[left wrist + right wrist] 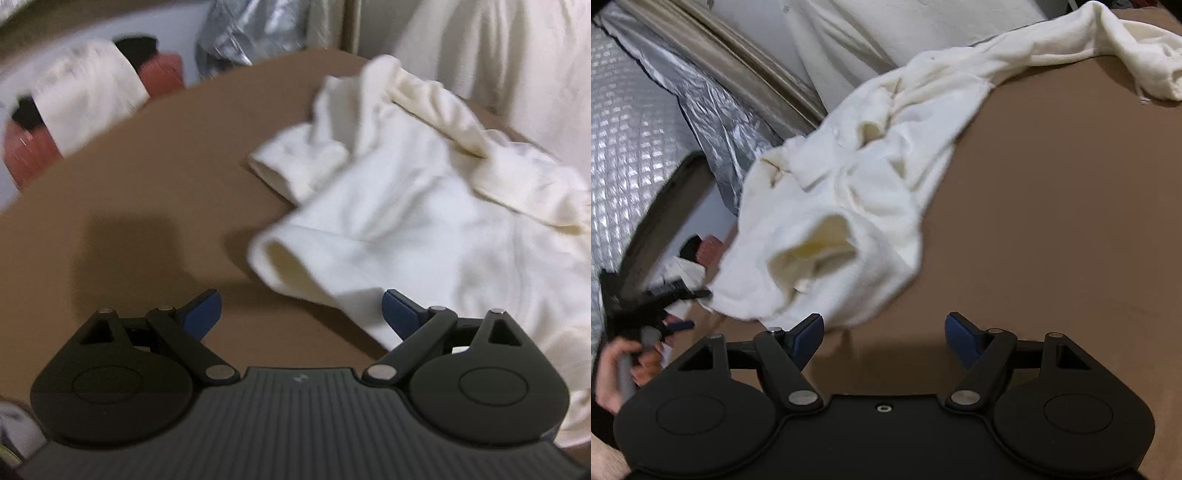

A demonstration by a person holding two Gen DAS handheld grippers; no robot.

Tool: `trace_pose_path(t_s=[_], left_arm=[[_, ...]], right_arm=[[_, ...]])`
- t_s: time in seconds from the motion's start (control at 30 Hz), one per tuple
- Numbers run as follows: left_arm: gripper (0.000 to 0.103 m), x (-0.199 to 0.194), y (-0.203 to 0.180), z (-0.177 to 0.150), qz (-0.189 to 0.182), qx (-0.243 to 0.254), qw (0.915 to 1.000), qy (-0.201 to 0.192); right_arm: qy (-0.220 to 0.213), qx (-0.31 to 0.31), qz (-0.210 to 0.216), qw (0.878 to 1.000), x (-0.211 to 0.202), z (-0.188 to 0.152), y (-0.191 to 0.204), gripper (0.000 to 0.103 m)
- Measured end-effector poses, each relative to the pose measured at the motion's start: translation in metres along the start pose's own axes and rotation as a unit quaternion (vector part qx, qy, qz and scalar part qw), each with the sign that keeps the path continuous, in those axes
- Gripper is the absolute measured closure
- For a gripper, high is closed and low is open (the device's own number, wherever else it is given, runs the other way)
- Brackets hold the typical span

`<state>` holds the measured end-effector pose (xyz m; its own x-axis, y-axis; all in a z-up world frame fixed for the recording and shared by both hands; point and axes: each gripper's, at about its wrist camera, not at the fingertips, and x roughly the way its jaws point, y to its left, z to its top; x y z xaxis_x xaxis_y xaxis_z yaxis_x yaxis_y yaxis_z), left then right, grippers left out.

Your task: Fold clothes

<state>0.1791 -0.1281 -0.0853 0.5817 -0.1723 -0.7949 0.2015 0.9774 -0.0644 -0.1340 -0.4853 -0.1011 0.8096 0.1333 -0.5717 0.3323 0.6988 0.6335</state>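
black gripper (pixel 301 314) bodies (silver pivots), blue fingertips (pixel 809 338).

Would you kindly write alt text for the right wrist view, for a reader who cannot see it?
A crumpled white garment lies on a brown table, one sleeve trailing to the far right. The open right gripper sits just short of it, holding nothing. At far left, a hand holds the left gripper.

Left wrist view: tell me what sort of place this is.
Probably a room in a home used for laundry. A crumpled white garment lies on a brown table, pale curtains hang behind, and silver quilted sheeting sits by the wall.
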Motion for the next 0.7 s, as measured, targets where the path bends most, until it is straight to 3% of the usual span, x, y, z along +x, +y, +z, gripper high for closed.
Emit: trace_pose_path(t_s=[0.1,0.17,0.2,0.23,0.27,0.3,0.47,0.63,0.7], left_arm=[[0.008,0.009,0.009,0.003,0.006,0.003,1.0,-0.004],[0.008,0.017,0.015,0.005,-0.004,-0.012,0.9999,0.004],[0.008,0.02,0.018,0.006,-0.009,-0.02,0.9997,0.007],[0.008,0.021,0.019,0.006,-0.012,-0.024,0.9996,0.007],[0.008,0.022,0.021,0.007,-0.013,-0.027,0.9996,0.003],[0.008,0.022,0.023,0.008,-0.01,-0.029,0.9995,-0.002],[0.008,0.017,0.037,0.012,-0.008,-0.046,0.9987,-0.02],[0.009,0.031,0.058,0.01,-0.031,-0.116,0.9927,0.015],[0.009,0.039,0.063,0.008,-0.056,-0.141,0.9878,0.035]], right_arm=[[-0.019,0.017,-0.019,1.0,0.014,0.007,0.004,0.015],[-0.025,0.022,-0.05,0.998,0.028,0.014,0.004,0.015],[-0.023,0.007,-0.078,0.997,0.037,0.017,0.006,0.025],[-0.021,-0.009,-0.106,0.994,0.047,0.021,0.008,0.063],[-0.02,-0.021,-0.131,0.991,0.054,0.025,0.009,0.083],[-0.026,-0.016,-0.135,0.99,0.053,0.032,0.012,0.089],[-0.107,-0.069,-0.184,0.975,-0.011,0.043,0.035,0.094],[-0.194,-0.134,-0.237,0.942,-0.084,0.048,0.058,0.095],[-0.165,-0.109,-0.253,0.947,-0.077,0.039,0.03,0.095]])
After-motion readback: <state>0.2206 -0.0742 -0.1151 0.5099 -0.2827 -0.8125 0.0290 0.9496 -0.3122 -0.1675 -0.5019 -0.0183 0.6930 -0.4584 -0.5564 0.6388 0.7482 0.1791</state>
